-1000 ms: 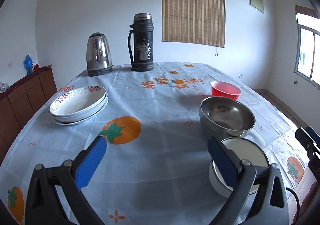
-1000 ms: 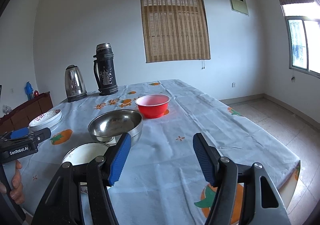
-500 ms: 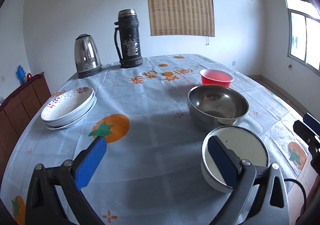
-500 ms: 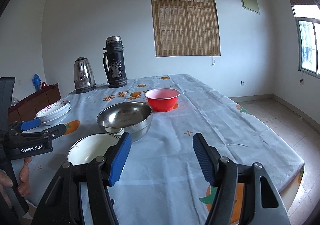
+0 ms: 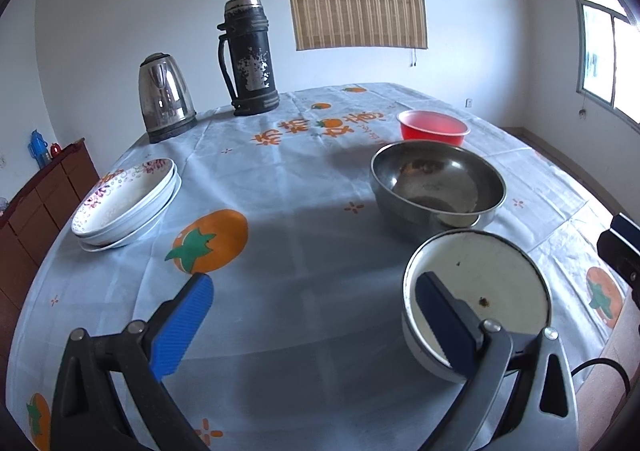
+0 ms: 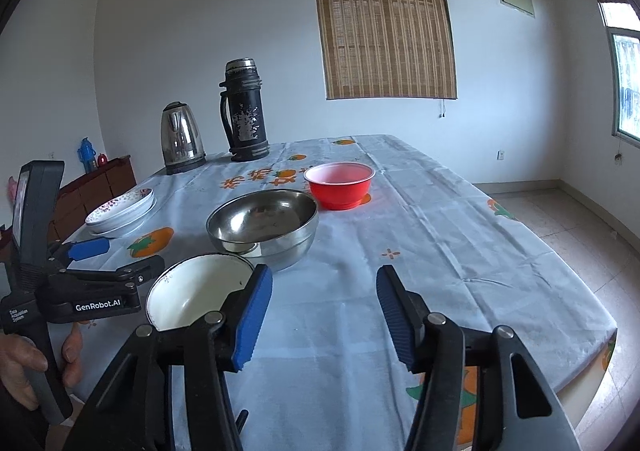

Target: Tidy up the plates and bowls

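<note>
- Nearest, the white enamel bowl (image 5: pixel 480 291) is sitting near the desk (image 5: pixel 304 179) edge, its rim touching the steel bowl (image 5: pixel 436 187); a nudge risks shoving both.
- Left claw (image 5: pixel 312 315) is gaping wide, empty, one finger overlapping the white bowl; a rim-only pinch is likely slipping.
- Right claw (image 6: pixel 324 315), half-open and empty, has just been narrowing.
- Stacked plates (image 5: pixel 128 207) are lying well apart.
</note>
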Demonstrator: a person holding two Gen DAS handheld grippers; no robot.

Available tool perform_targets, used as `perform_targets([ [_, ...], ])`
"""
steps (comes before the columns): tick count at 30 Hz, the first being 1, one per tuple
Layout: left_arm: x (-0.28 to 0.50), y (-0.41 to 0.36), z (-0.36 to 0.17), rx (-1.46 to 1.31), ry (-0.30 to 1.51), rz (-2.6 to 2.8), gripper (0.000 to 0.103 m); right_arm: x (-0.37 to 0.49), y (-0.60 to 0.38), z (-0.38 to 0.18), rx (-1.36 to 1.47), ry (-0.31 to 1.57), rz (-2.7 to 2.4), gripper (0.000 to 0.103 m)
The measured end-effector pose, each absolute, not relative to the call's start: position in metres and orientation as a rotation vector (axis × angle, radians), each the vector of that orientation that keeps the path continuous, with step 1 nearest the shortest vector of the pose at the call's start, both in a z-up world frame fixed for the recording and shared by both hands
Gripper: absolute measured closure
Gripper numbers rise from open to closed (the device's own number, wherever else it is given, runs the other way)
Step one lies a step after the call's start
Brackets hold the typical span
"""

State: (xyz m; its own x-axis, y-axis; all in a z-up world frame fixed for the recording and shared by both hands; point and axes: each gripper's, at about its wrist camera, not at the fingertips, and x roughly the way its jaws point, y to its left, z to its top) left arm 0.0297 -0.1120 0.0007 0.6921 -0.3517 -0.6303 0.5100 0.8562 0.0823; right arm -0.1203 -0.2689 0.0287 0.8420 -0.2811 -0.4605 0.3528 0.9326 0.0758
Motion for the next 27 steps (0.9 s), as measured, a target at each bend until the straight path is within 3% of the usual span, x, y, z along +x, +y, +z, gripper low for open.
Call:
perform_targets([
  [7, 0.033, -0.113, -0.002, 0.269, 0.671, -0.487, 0.000, -0.117, -0.273, 0.030, 0.183, 0.467, -0.336, 0.048],
  [11, 0.035, -0.113, -0.003, 0.267, 0.684, -0.490, 0.000, -0.111, -0.273, 0.028, 0.189, 0.495, -0.313, 0.063],
  [27, 0.037, -0.113, -0.003, 0.238, 0.719, -0.533, 0.000, -0.104, -0.272, 0.026, 0.242, 0.508, -0.277, 0.063],
])
